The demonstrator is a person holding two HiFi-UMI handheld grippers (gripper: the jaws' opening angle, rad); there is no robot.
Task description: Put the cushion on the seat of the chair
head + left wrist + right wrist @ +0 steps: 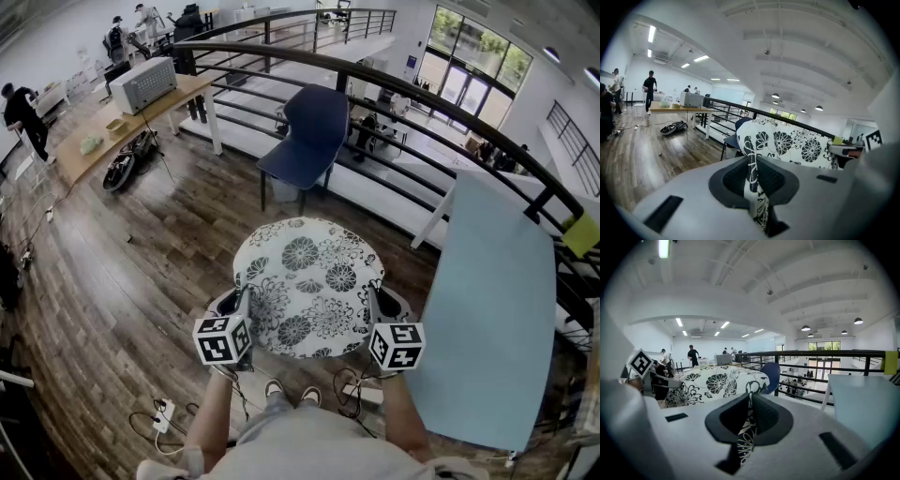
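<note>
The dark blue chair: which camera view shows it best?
The head view: the dark blue chair stands whole, seat and legs clear, beyond the round black-and-white flowered cushion. In both gripper views that cushion covers most of it.

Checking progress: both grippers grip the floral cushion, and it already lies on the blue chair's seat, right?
No. The left gripper and right gripper do grip the floral cushion, but the head view shows it held short of the blue chair.

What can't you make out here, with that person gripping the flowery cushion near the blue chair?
- Chair seat: gripper views, mostly behind the cushion.
- Cushion's underside: head view, faces away.
- Distant people: all views, too small.
- Pale table: right gripper view, cut off at the edge.
</note>
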